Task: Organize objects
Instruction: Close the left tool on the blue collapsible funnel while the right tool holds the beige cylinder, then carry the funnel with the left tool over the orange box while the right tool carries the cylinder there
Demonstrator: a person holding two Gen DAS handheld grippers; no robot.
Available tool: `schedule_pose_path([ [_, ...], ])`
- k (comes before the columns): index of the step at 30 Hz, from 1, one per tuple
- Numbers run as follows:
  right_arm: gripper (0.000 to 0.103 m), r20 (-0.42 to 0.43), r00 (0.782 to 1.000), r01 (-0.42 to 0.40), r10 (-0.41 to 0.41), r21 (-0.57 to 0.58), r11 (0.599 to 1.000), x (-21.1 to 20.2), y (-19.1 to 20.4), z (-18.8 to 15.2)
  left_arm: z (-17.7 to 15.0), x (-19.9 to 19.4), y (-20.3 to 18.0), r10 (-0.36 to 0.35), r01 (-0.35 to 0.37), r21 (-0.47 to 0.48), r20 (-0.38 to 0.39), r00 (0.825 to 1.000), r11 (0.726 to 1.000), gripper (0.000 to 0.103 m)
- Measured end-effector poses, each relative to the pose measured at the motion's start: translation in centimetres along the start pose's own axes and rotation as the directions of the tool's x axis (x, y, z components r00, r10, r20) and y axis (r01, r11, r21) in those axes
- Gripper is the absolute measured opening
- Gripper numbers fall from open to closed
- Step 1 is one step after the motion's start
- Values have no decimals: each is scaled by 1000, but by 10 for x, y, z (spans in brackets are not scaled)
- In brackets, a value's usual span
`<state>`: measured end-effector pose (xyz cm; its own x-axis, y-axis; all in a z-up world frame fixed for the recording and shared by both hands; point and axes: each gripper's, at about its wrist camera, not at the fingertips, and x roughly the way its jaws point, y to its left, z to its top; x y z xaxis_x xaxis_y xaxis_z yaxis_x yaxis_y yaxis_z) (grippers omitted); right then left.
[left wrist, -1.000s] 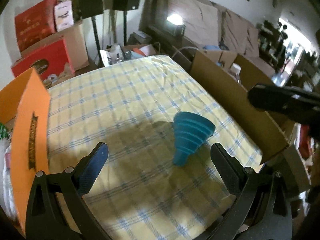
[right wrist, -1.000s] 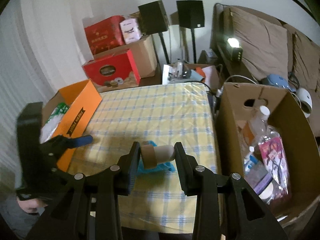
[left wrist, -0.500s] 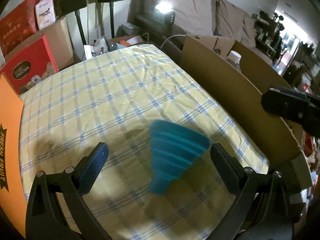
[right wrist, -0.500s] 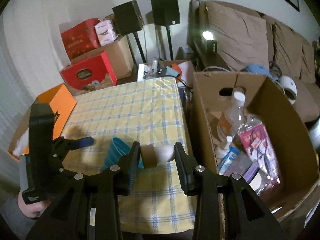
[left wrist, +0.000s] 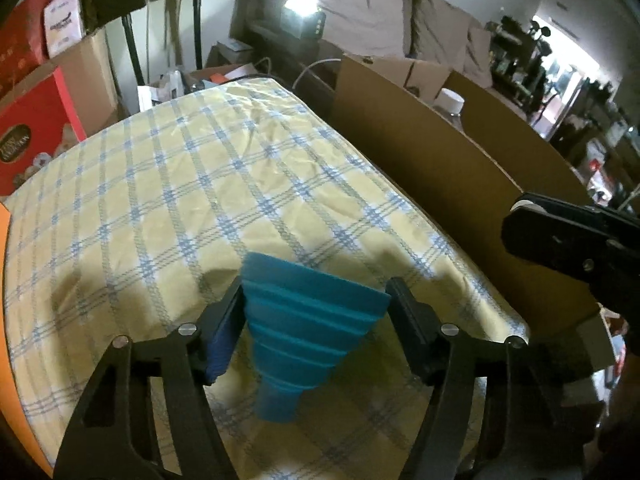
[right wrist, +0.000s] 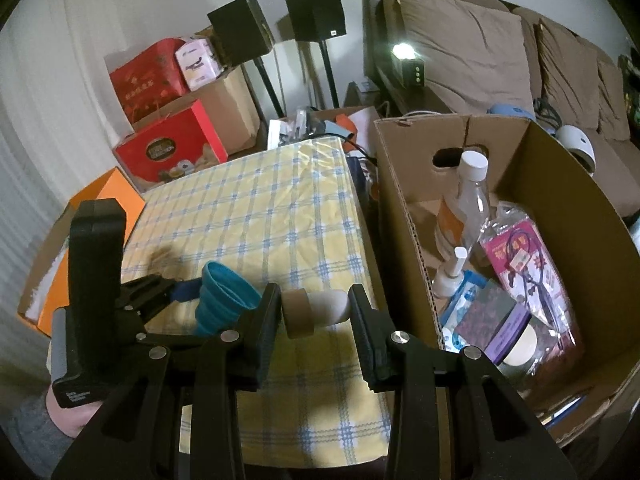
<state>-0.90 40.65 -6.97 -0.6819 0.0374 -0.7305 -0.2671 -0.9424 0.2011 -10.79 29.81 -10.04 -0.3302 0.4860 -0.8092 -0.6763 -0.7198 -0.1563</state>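
The left gripper (left wrist: 316, 312) has just been closing its jaws around the blue collapsible funnel (left wrist: 304, 320), which lies on its side on the table's yellow checked cloth (left wrist: 192, 184) with its wide mouth away from the camera and its spout towards it. The fingers flank the funnel's wide end closely, the left pad seemingly against its rim; whether the right pad touches cannot be told.

The right gripper (right wrist: 316, 316) is clamped, jaws partly closed, on a small roll with a brown end and a pale body (right wrist: 316, 310), held crosswise between the pads above the near part of the cloth, just right of the funnel.

To the right of the cloth stands an open cardboard box (right wrist: 560, 184), touching or just beside the table edge. Inside it are a clear bottle with a white cap (right wrist: 468, 196), a pink packet (right wrist: 520, 256) and other small items. An orange box (right wrist: 108, 192) sits left of the cloth. Beyond the cloth are red boxes (right wrist: 168, 148) and two black speakers (right wrist: 316, 12) on stands.
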Motion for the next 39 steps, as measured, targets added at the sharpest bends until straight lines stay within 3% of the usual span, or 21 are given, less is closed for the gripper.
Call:
schedule_pose_path([
  [5,35,15,1000,6,-6,-1,1000,-2,5,0,-1,-13,12,8,-7,-76,10,1000,997,63],
  [10,35,41,999,6,-6,-8,1000,-2,19,0,-4,-50,35,33,-19,-176,79,996,984,63],
  [11,35,44,999,4,-4,-11,1000,-2,22,0,-5,-57,38,42,-25,-183,92,995,983,63],
  [13,35,45,999,-1,2,-20,1000,-1,28,2,-4,-71,43,69,-47,-186,113,991,982,48],
  [18,35,64,998,-13,17,-61,998,-5,50,7,-6,-102,54,99,-67,-196,160,982,978,48],
  [20,35,65,998,-13,18,-70,997,-5,56,9,-7,-104,61,124,-94,-208,136,983,974,48],
  [21,35,61,998,-10,14,-70,997,-4,58,9,-9,-104,65,112,-82,-224,123,986,971,50],
  [24,35,56,998,-13,17,-63,998,-4,60,7,-15,-97,70,89,-60,-247,106,990,967,70],
  [33,35,15,1000,-11,11,-54,998,7,53,-5,-28,-58,66,100,-90,-267,23,995,960,83],
  [39,35,3,1000,-10,10,-32,999,16,47,-9,-36,-36,59,117,-111,-289,1,993,951,84],
])
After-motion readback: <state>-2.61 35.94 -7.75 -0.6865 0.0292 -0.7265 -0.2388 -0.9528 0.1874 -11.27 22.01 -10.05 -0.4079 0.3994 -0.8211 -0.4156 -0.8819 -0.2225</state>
